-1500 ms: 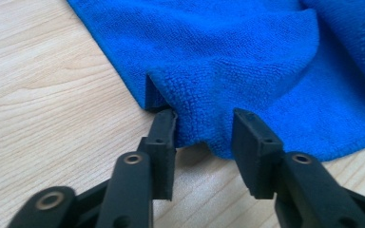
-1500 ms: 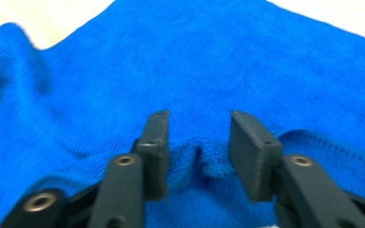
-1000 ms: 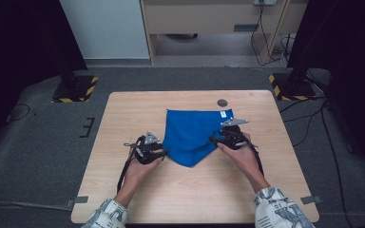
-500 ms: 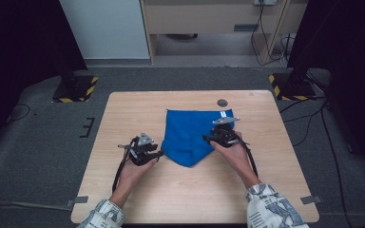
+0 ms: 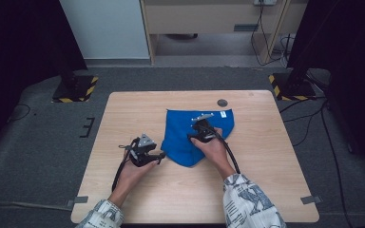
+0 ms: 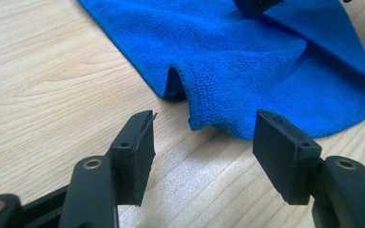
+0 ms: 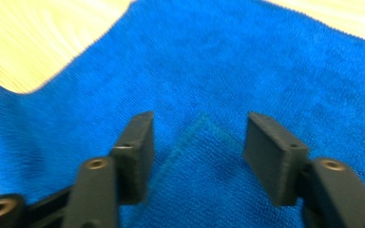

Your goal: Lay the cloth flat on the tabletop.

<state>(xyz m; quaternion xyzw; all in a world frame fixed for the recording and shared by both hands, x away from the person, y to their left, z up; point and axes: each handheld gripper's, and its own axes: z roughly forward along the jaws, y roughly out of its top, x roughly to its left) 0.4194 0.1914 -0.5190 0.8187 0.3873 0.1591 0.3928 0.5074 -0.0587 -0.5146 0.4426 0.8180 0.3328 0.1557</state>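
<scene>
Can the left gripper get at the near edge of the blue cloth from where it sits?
Probably yes: the left gripper stands open, bare table between it and the blue cloth edge just ahead.

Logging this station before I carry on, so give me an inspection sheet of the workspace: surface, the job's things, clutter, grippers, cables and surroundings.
Surface: light wooden table, bare apart from what follows.
Job's things: blue cloth, partly folded, a rumpled corner toward the person.
Clutter: small dark round disc near the far edge; what it is cannot be told.
Grippers: left gripper on the table beside the cloth's corner, jaws just opened, nothing between them; right gripper over the cloth at a folded corner, jaws apart, not pinching.
Cables: one trails from each gripper along the forearm; more lie on the floor.
Surroundings: grey carpet, dark stands with hazard-striped bases, a cabinet behind.
</scene>
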